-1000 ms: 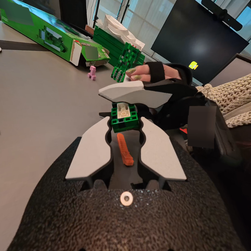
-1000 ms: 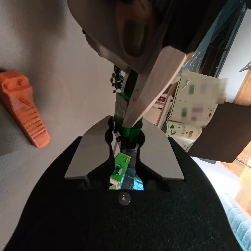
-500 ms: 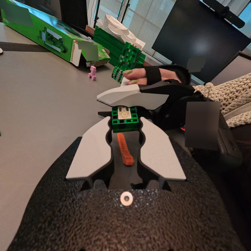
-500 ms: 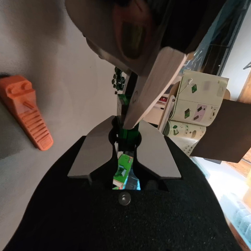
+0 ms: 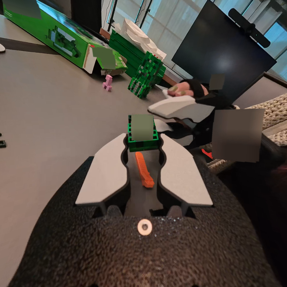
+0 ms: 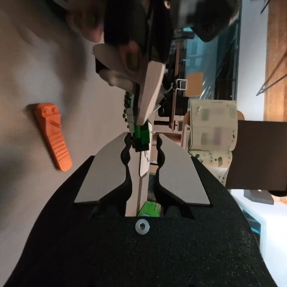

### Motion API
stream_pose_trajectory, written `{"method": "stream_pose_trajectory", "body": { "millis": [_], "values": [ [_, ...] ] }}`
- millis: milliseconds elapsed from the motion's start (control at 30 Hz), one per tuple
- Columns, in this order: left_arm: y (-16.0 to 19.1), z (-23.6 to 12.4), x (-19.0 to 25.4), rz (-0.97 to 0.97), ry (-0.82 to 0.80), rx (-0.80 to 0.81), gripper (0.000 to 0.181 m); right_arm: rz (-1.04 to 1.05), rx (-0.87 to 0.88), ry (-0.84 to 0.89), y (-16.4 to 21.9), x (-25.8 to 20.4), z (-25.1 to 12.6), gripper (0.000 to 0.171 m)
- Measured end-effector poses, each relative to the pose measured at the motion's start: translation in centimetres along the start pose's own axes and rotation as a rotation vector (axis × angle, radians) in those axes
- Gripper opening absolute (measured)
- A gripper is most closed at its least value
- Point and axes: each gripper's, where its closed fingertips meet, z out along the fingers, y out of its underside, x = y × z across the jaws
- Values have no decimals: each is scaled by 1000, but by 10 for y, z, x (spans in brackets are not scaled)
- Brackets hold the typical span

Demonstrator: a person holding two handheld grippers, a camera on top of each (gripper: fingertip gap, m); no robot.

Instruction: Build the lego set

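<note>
The right gripper, clenched on the small green brick block a second ago, now stands released beside it. The left gripper keeps grasping that block above the grey table. One orange ridged brick separator lies beneath; one tall green brick figure stands by the far edge.
</note>
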Motion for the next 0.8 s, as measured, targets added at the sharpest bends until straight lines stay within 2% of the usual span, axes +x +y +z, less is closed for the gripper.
{"method": "stream_pose_trajectory", "body": {
  "millis": [133,533,700,733,800],
  "values": [
    [1,0,1,-4,5,-2,36,-39,-10,-10,1,-5,2,22],
    [1,0,0,-3,-2,-6,36,-106,-30,-35,2,-9,1,19],
    [-1,-1,1,-18,19,12,36,0,7,-43,0,-8,1,20],
    [-2,-2,1,-20,26,17,36,58,31,-35,-1,-6,0,22],
    [-1,-3,2,-10,35,7,36,144,42,-59,2,-6,-1,48]
  ]
}}
